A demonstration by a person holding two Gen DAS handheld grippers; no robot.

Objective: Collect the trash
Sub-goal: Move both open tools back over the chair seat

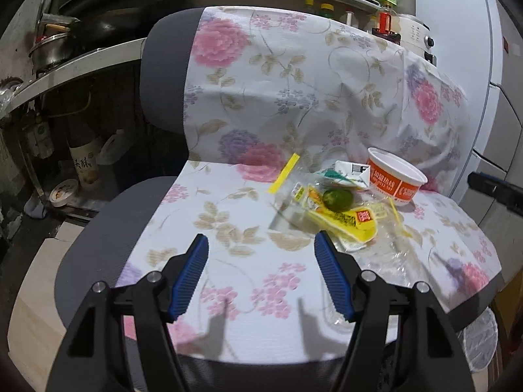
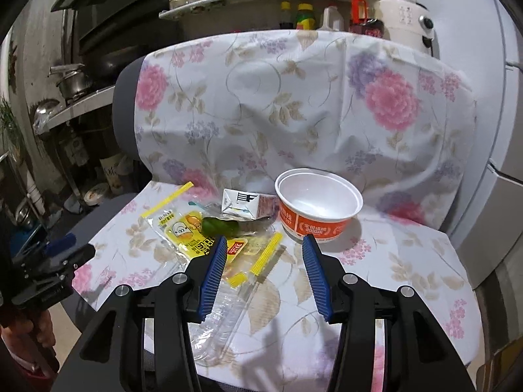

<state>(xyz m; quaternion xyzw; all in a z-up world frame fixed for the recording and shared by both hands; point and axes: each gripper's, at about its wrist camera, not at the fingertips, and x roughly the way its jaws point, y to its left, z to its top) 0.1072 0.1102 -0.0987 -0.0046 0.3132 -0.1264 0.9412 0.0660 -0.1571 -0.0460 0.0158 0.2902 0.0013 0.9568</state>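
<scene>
Both grippers, left (image 1: 261,245) and right (image 2: 264,245), fingers apart, empty; bowl (image 2: 318,207), carton (image 2: 243,204), wrappers (image 2: 193,232) ahead on chair.

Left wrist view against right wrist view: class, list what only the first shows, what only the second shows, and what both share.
Only the left wrist view shows the white bin beside the chair.

Only the right wrist view shows the inside of the orange bowl, which is empty, and the hand that holds the left gripper.

Both share the chair's flowered cloth, the bowl, the small white carton, the green fruit, the yellow wrapper, and open jaws with nothing between them.
</scene>
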